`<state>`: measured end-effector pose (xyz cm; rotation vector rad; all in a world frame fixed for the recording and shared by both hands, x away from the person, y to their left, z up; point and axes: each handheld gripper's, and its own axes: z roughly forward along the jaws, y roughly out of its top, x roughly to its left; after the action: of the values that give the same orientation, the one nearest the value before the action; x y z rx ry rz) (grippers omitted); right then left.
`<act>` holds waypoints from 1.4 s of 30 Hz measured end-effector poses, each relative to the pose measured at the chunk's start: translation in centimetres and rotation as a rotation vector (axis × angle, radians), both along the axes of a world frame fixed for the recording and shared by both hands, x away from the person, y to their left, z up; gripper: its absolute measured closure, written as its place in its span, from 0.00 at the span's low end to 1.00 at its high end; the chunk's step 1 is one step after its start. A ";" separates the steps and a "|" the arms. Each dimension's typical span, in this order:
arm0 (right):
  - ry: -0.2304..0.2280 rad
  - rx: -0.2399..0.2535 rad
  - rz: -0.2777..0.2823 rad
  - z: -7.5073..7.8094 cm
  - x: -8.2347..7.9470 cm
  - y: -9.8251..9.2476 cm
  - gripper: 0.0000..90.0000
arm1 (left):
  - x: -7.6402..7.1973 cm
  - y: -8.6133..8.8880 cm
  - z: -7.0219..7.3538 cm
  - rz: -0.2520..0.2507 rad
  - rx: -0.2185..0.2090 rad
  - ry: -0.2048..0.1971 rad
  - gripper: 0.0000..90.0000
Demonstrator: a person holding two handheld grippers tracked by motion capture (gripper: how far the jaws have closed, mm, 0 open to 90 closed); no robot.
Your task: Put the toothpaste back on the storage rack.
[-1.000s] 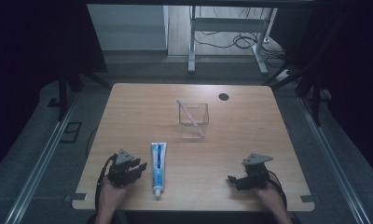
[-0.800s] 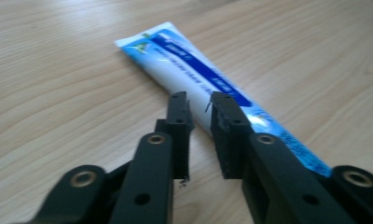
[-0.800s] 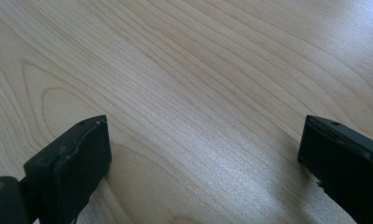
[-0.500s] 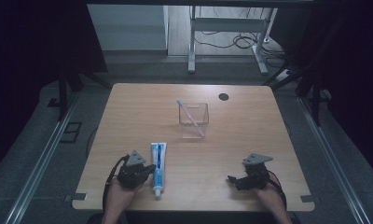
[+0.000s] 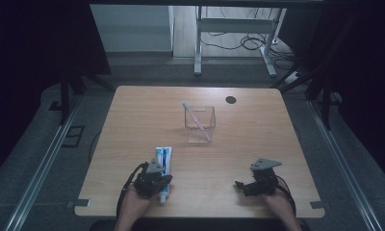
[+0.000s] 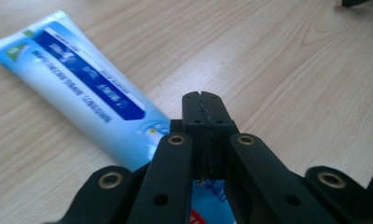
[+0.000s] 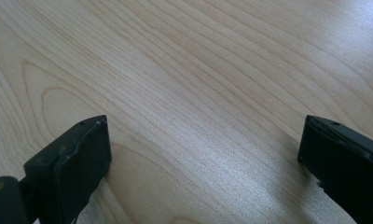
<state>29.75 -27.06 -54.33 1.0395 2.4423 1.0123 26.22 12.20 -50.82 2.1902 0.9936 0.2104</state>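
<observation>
Down at the near edge of the table [image 5: 133,120], toward you and to the left of the box [image 5: 199,124], your left gripper [image 5: 154,180] is sitting right on top of the tube [image 5: 164,166]. In the left gripper view its tips [image 6: 204,95] are clamped tight together with no gap, and the tube [image 6: 82,88] runs underneath them and off to the upper left. Honestly I can't see any of the tube squeezed between the pads, so to me it looks like you've closed above it rather than on it. Whether the lower part of the jaws has nipped it, I can't tell. The tube lies flat on the wood, well short of the box, with its cap end toward you. Your right gripper [image 5: 241,185] is parked near the front edge, to the right of the box. Its jaws are spread wide over bare wood in the right gripper view [image 7: 203,140] and hold nothing. The box has a brush [image 5: 196,120] leaning in it, so that part looks sorted. My guess is the tube goes in next, which means nearly everything is left: get a proper grip, lift, carry it over and drop it in.
</observation>
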 end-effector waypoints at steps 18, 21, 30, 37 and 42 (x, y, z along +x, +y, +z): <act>0.000 0.000 0.000 0.0 0.0 0.0 0.02 | -0.2 -0.7 -0.3 -0.011 0.071 0.028 0.99; 0.000 0.000 0.000 0.0 0.0 0.0 0.02 | -0.2 -0.5 -0.2 -0.012 0.078 0.029 0.99; -0.001 0.000 0.000 0.0 0.0 0.0 0.02 | -0.2 0.6 -0.2 0.007 0.084 0.038 0.99; 0.000 0.001 0.000 0.0 0.0 0.0 0.02 | -0.1 1.5 -0.2 0.015 0.100 0.041 0.99; 0.000 -0.001 0.001 0.0 0.0 0.0 0.02 | 0.1 2.0 -0.3 0.024 0.119 0.041 0.99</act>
<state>29.75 -27.08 -54.33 1.0381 2.4433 1.0115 26.29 14.22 -51.10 2.2997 1.0544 0.2423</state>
